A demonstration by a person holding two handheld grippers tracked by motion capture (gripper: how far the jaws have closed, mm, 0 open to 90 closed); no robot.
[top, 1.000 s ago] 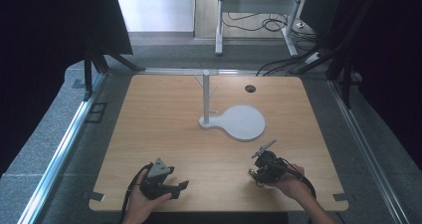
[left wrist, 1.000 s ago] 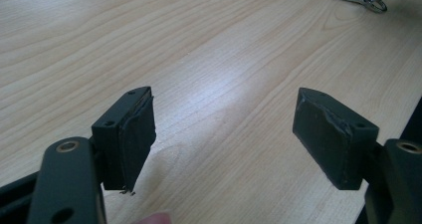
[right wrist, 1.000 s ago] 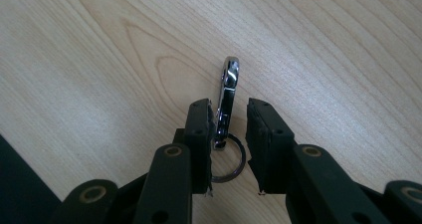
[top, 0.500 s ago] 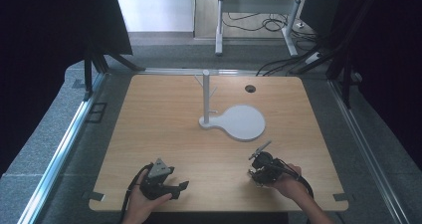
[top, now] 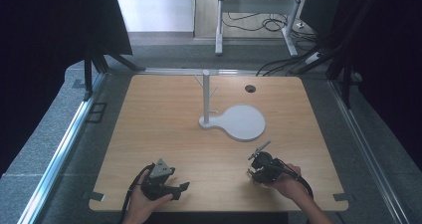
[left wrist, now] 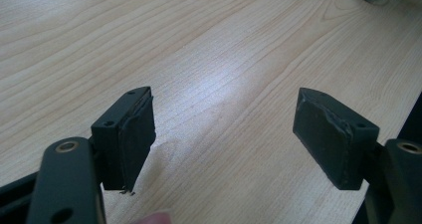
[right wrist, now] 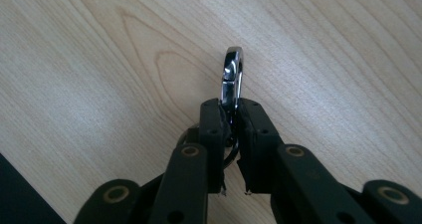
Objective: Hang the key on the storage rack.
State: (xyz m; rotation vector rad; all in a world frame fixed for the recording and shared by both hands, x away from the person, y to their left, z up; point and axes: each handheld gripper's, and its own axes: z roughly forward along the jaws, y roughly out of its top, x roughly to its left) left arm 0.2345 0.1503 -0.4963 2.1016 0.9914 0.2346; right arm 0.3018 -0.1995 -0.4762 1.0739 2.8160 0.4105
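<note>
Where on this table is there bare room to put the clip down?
Bare wood lies left of the stand and between both grippers. The right gripper, shut on the clip, has open table ahead. Only the stand's round base takes up room.

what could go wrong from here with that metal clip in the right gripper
1. The right gripper, whose jaws have just been closing, pinches the shiny metal clip by one end only, most of it sticking out beyond the pads; it may pivot or slip when moved.
2. The white stand has thin pegs on a slim post; a swinging clip could miss or knock it.
3. The left gripper is open over bare table, giving no support.
</note>
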